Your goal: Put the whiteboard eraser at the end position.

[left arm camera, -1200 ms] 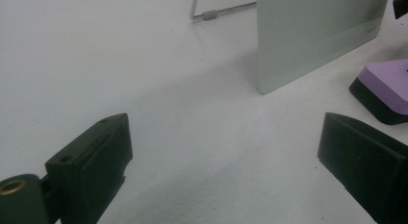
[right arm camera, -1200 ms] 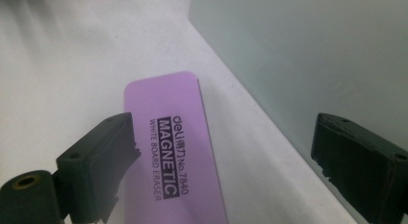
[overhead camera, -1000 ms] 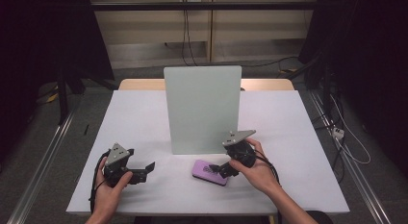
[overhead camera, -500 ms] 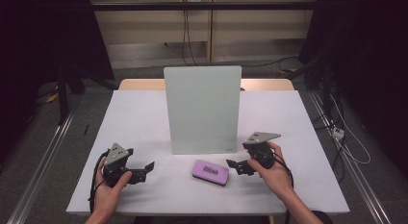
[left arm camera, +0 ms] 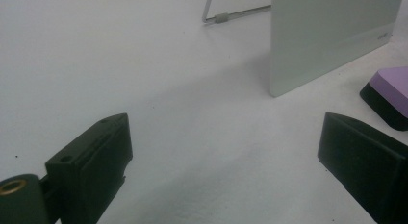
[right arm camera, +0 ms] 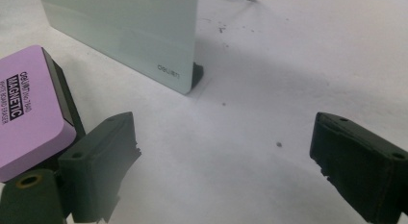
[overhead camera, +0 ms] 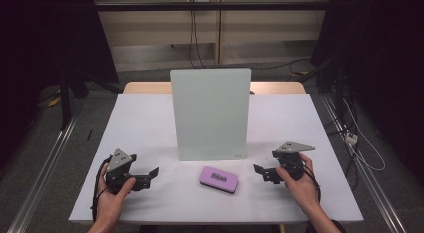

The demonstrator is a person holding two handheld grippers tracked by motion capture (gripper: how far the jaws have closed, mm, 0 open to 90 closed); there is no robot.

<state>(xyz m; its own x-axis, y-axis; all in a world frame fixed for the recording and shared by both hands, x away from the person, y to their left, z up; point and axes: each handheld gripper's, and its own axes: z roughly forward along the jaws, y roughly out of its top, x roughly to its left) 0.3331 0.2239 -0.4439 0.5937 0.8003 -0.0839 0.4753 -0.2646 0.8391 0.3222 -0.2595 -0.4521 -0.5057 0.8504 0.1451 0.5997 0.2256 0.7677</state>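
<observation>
Fig. Purple eraser [overhead camera: 218,178] lies flat on white table [overhead camera: 150,118], just in front of upright whiteboard [overhead camera: 210,113], between both hands. Right gripper [overhead camera: 263,173]: jaws wide apart, holding nothing; eraser sits near, toward table centre, at the left edge of the right gripper view [right arm camera: 29,108]. Left gripper [overhead camera: 148,175]: jaws also spread, empty, approx. twice as far from the eraser; in the left gripper view the eraser's corner [left arm camera: 389,92] shows at far right. Long axis runs roughly left–right across table, slightly skewed, so its short end faces the right gripper. Judged: right hand is nearer for a pickup.
</observation>
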